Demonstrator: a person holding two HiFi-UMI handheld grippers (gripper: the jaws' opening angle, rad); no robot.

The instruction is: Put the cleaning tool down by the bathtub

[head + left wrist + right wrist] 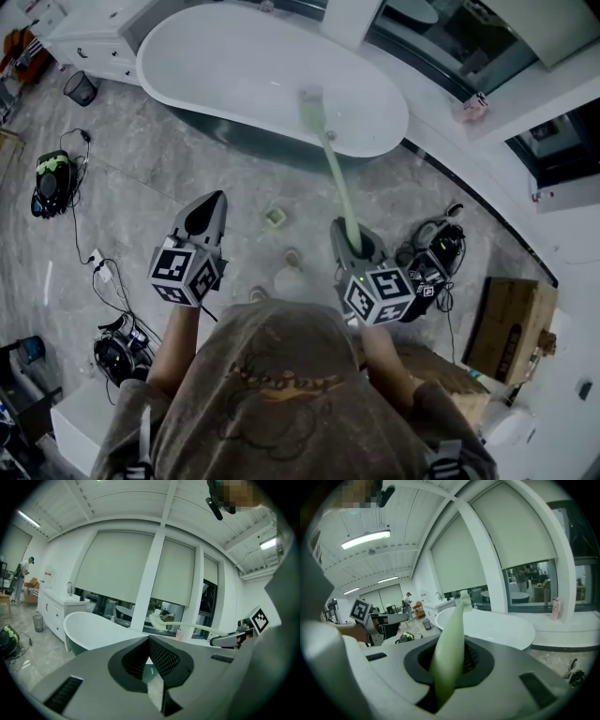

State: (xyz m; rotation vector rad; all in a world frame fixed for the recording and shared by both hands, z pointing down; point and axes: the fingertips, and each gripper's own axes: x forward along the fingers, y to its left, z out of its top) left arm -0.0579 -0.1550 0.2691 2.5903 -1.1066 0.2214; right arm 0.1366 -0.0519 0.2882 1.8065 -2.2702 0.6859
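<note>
Cleaning tool [336, 173] handle clamped in right gripper [354, 240], brush end toward bathtub [234, 66]; left gripper [212, 201] closed, empty

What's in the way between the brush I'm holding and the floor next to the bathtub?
Nothing visible blocks it. The brush is clamped in the jaws of the right gripper, its head pointing toward the bathtub. Only a small square object sits on the floor nearby.
</note>
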